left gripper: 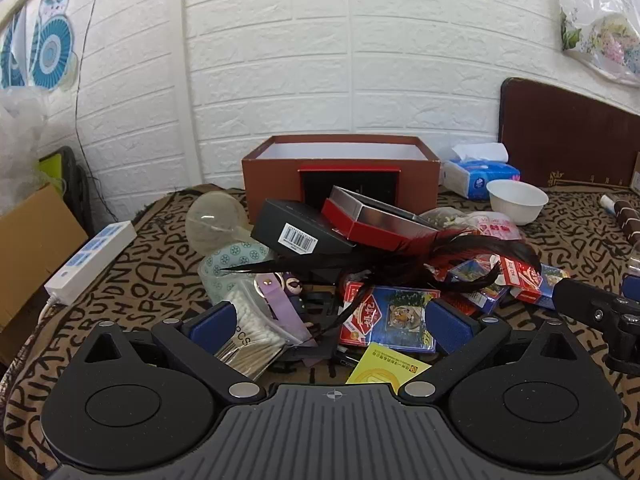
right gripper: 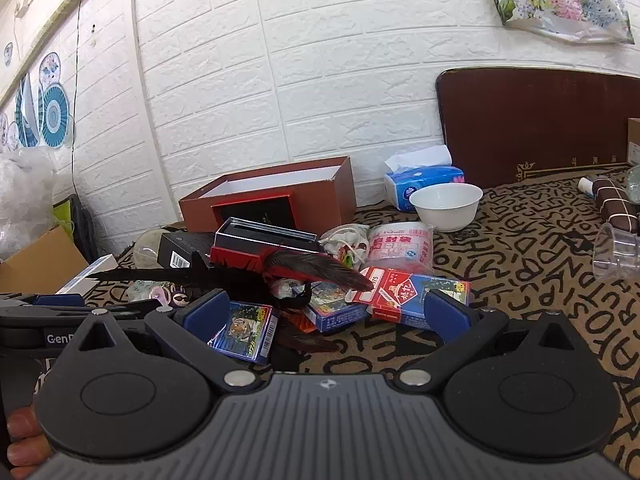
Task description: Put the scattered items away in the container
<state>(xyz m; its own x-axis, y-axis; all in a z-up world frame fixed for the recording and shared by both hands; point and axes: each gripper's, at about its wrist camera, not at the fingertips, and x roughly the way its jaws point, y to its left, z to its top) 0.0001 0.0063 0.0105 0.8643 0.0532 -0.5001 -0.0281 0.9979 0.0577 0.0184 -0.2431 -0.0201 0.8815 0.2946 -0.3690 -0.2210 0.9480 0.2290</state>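
The brown open-top box [left gripper: 340, 172] stands at the back against the wall, white inside. In front of it lies a heap: a black barcode box [left gripper: 296, 232], a red and silver box [left gripper: 372, 220], dark feathers [left gripper: 400, 264], blue card packs [left gripper: 392, 320] and a cotton swab bag [left gripper: 248, 332]. My left gripper [left gripper: 332, 322] hovers open over the heap's near edge and grips nothing. My right gripper [right gripper: 328, 312] is open too, with a tiger card pack [right gripper: 244, 332] by its left pad and a red and blue pack [right gripper: 400, 292] near its right pad. The brown box [right gripper: 272, 196] sits behind.
A white bowl [right gripper: 446, 200] and a tissue pack [right gripper: 424, 180] stand right of the box. A power strip [left gripper: 92, 260] lies at the table's left edge beside a cardboard carton [left gripper: 36, 240]. A clear cup [right gripper: 616, 252] lies far right. A dark headboard [right gripper: 540, 128] leans on the wall.
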